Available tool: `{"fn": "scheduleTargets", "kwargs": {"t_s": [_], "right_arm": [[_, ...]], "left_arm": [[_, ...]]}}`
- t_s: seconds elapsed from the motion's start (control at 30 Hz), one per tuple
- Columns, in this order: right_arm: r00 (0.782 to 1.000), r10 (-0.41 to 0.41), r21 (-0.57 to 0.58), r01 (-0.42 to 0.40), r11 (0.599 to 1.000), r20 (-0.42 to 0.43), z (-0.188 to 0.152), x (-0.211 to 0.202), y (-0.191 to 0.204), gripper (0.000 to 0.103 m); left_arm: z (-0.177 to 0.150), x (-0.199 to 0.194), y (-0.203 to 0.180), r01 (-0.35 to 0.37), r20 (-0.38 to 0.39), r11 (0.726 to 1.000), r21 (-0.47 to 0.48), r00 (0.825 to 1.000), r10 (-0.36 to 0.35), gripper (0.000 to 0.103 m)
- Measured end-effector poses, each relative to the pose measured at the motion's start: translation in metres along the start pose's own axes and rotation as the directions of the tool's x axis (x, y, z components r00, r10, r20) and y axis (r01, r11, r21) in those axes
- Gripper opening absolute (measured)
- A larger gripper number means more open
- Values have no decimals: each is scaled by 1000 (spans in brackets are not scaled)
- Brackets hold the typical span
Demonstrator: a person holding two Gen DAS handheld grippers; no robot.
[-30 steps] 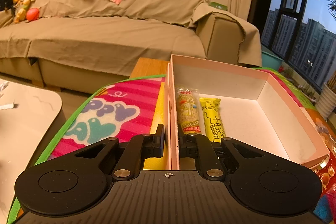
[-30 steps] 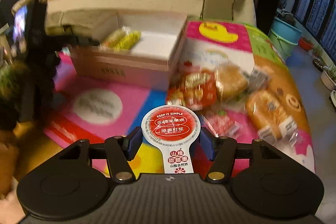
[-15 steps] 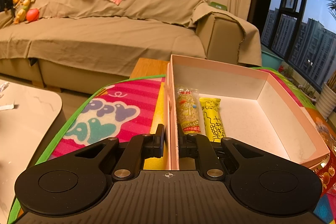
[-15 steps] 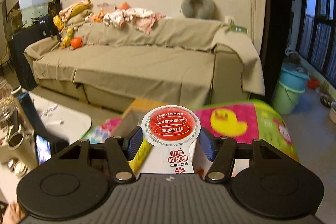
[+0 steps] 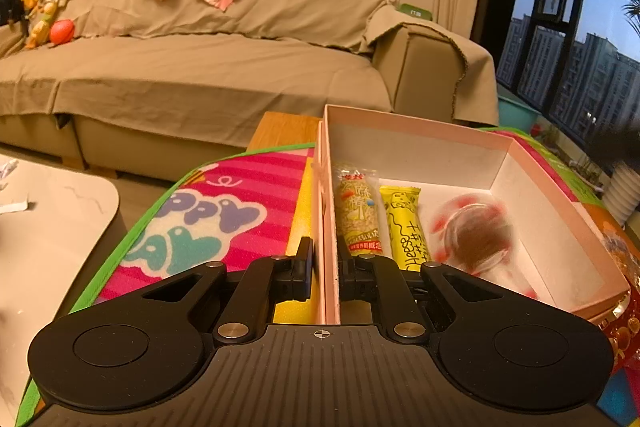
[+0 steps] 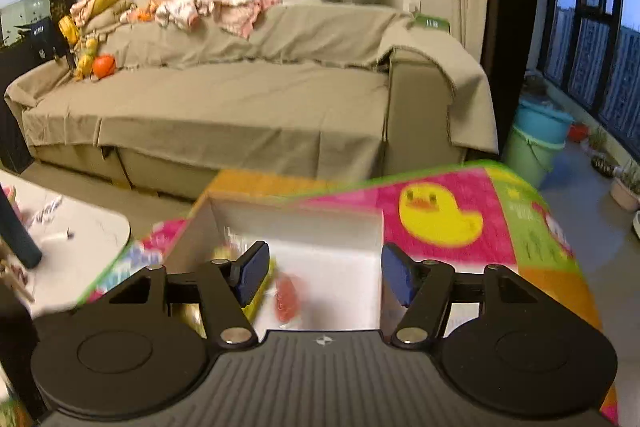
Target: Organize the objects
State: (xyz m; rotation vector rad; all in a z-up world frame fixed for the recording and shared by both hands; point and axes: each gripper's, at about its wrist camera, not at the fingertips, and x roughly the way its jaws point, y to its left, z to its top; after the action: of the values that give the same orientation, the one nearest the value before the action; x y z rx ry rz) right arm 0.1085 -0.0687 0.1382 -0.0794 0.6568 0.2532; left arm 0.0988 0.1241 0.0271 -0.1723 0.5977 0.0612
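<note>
Left gripper point(image 5: 323, 273): pinching the near wall of the pink box point(image 5: 556, 183).
Right gripper point(image 6: 323, 273): spread wide, holding nothing, above the box.
Jelly cup point(image 5: 478, 237): inside the box, blurred, seemingly beside the yellow cheese bar point(image 5: 404, 227).
Table point(image 5: 224, 211): covered by a colourful mat.

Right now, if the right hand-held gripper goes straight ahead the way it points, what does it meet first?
Most likely the far wall of the pink box. The open right hand-held gripper hangs above the box floor, the blurred red cup below it. Depth is unclear.
</note>
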Motion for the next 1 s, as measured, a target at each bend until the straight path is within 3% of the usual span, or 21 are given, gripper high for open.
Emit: {"fn": "scheduleTargets", "kwargs": {"t_s": [0.3,0.5,0.7,1.0], "right_arm": [[999,-8,-2,8,1000,-38,-73,-45,-26,75],[992,-60,38,65,997,-110,-120,-56,-53,77],[984,-78,94,94,991,-161,-142,-49,-72,80],[974,-70,95,92,991,-215,-169,-41,-63,82]], "left_arm": [[0,0,0,9,-1,1000,8,1000,-9,12],[0,0,0,10,-1,1000,8,1000,-10,12],[0,0,0,10,-1,1000,8,1000,-10,12],[-1,1,0,11,-1,1000,9,1000,-11,12]]}}
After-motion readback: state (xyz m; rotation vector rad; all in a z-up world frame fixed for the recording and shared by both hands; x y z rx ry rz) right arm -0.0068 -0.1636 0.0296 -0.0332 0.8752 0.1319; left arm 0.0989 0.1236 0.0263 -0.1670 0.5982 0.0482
